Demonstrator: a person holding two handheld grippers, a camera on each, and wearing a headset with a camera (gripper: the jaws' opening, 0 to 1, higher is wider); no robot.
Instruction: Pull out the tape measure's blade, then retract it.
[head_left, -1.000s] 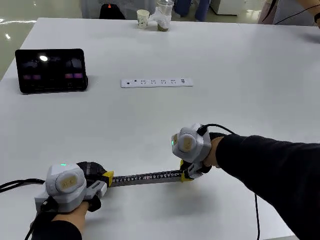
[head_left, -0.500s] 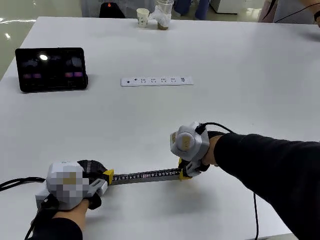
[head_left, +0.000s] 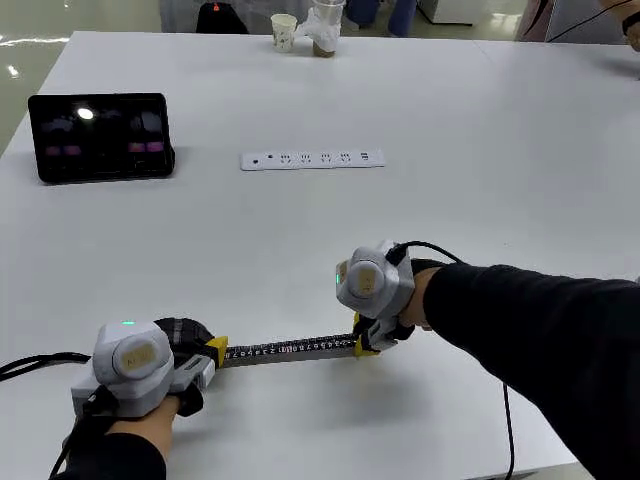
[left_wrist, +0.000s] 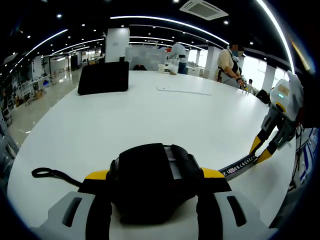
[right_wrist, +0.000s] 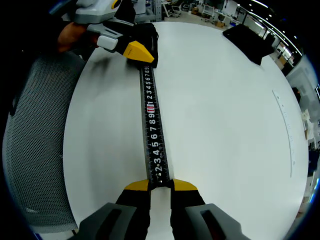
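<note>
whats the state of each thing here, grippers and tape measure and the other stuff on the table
tape measure: case clamped, blade out
blade: pulled partway out, straight, numbers facing up
left gripper: shut on the tape measure
right gripper: shut on the blade's end
tablet: propped up, screen lit
power strip: lying flat, nothing plugged in
paper cup: upright

**A:** You've got a broad white table (head_left: 450, 150) in front of you, and a glossy floor (head_left: 15, 80) off its far left corner, catching glare.

**B:** Look up at your ceiling: long curved light strips (left_wrist: 165, 20), small spotlights and a square air vent (left_wrist: 202, 8).

**A:** There's a grey mesh chair (right_wrist: 35, 150) just beside your table edge.

**B:** You've got bright windows (left_wrist: 257, 67) on the far side and a white pillar (left_wrist: 116, 45) beyond the table.
</note>
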